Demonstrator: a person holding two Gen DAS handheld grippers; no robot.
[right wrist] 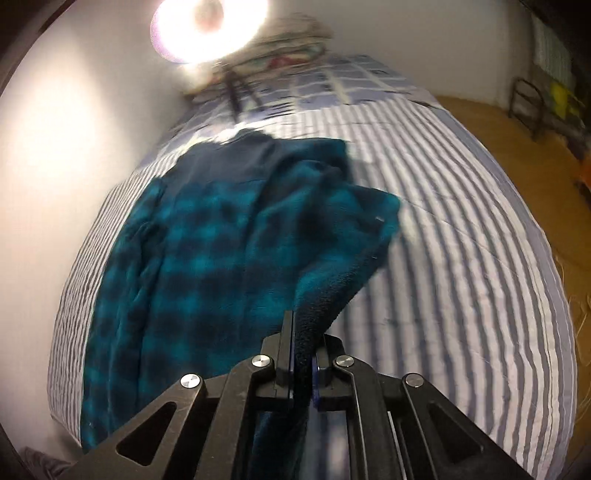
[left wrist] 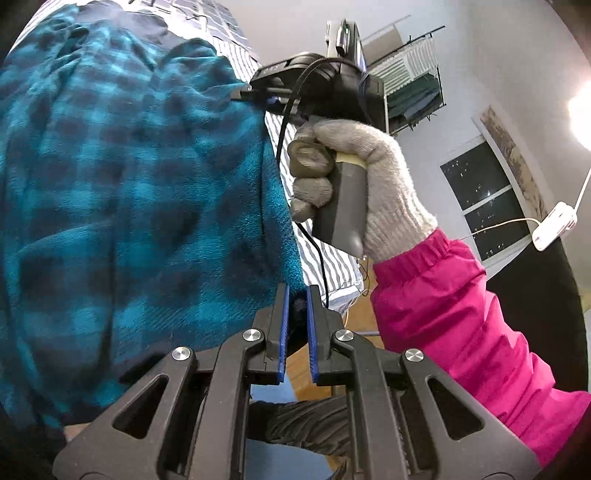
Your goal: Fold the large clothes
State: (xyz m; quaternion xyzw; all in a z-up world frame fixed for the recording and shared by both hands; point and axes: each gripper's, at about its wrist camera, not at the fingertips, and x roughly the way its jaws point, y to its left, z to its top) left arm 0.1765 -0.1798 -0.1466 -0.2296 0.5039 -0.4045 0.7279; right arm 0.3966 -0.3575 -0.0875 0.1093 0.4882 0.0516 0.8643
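A large teal and dark blue plaid fleece garment [right wrist: 207, 243] lies spread on a striped bed [right wrist: 461, 258]. My right gripper [right wrist: 303, 332] is shut on a thick edge of the garment and holds it up off the bed. In the left wrist view the garment [left wrist: 122, 192] hangs close on the left. My left gripper [left wrist: 297, 295] has its jaws nearly closed on a dark edge of the garment at its lower corner. The right gripper [left wrist: 255, 94], held by a grey-gloved hand [left wrist: 369, 177] with a pink sleeve, grips the garment's upper edge.
The striped bedsheet [left wrist: 321, 266] shows behind the garment. A bright lamp [right wrist: 207, 26] glares on the white wall beside the bed. Folded bedding [right wrist: 291, 51] lies at the bed's far end. Wooden floor [right wrist: 517, 125] and a rack lie to the right.
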